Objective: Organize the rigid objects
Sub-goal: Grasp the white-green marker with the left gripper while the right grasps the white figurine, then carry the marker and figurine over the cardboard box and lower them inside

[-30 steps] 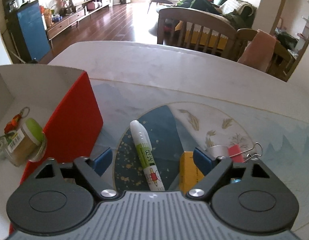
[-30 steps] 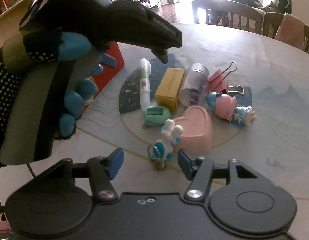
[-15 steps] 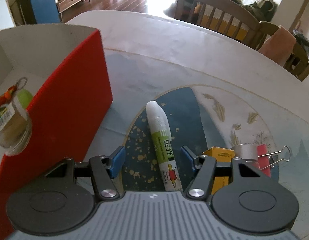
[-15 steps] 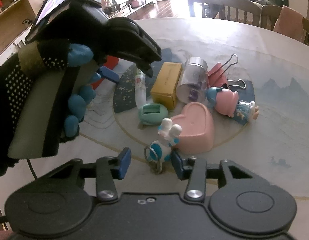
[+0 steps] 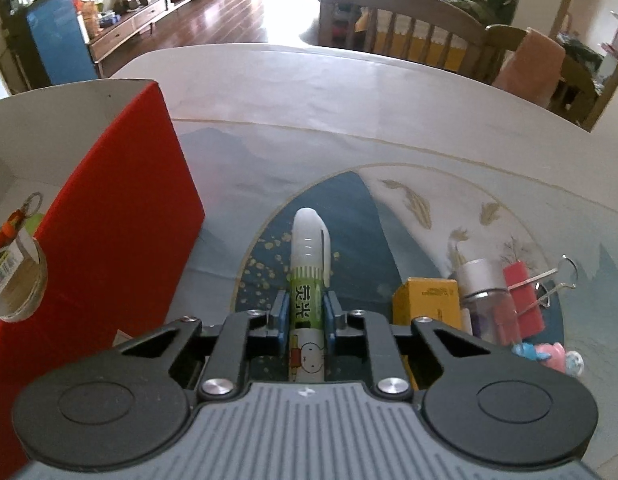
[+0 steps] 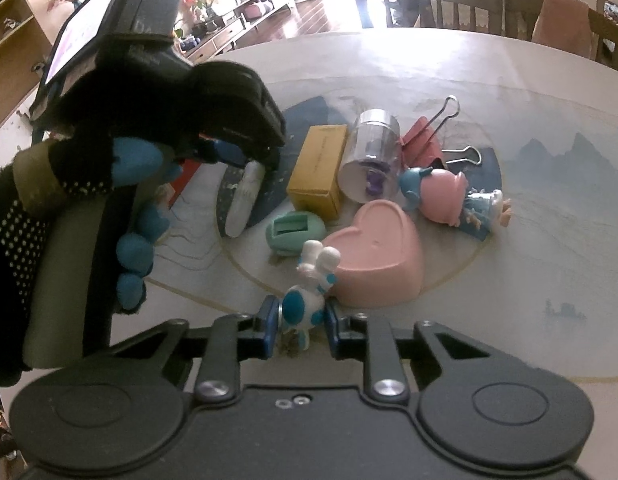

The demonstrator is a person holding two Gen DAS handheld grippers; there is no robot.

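My left gripper (image 5: 305,314) is shut on a white and green glue pen (image 5: 307,264) that points away from me over the patterned mat; the pen also shows in the right wrist view (image 6: 245,200). My right gripper (image 6: 301,322) is shut on a small white and blue rabbit keychain (image 6: 309,294) at the near edge of the pile. Beside it lie a pink heart box (image 6: 375,252), a green oval case (image 6: 295,232), a yellow box (image 6: 319,166), a clear jar with a silver lid (image 6: 371,156), a pink binder clip (image 6: 423,132) and a pink figurine (image 6: 445,196).
A red open box (image 5: 109,216) stands at the left and holds a small jar (image 5: 17,276) and an orange keychain (image 5: 13,228). The gloved hand with the left gripper (image 6: 121,152) fills the left of the right wrist view. Chairs (image 5: 409,36) stand beyond the table's far edge.
Both grippers have closed: the left one on the glue pen, the right one on the rabbit keychain. Both have moved forward over their objects.
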